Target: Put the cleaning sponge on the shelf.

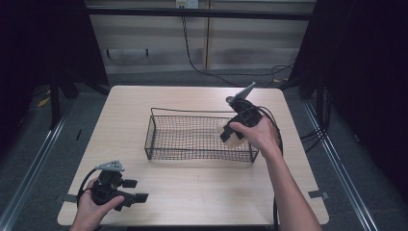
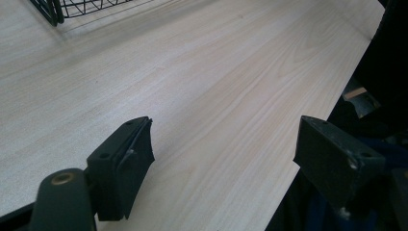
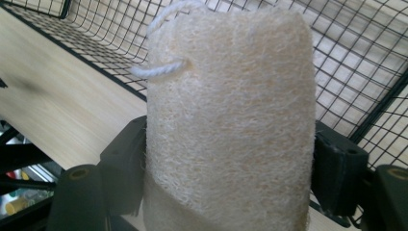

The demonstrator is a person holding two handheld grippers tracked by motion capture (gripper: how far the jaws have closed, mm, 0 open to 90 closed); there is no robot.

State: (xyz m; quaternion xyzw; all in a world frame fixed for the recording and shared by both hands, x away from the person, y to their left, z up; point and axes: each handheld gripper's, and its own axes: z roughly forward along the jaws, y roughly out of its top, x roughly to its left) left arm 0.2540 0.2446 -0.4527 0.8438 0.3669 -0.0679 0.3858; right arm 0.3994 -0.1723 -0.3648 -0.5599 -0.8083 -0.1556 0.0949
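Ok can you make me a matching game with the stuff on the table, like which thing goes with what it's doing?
Things:
1. loofah sponge
2. wire basket
3. left gripper
4. right gripper

States:
A. open, with nothing between its jaws, near the table's front edge
B. black mesh, sitting in the middle of the table
C. pale and fuzzy, with a white string loop, squeezed between two jaws
D. shut on something, held over the basket's right end

Pairs: 1-C, 2-B, 3-A, 4-D
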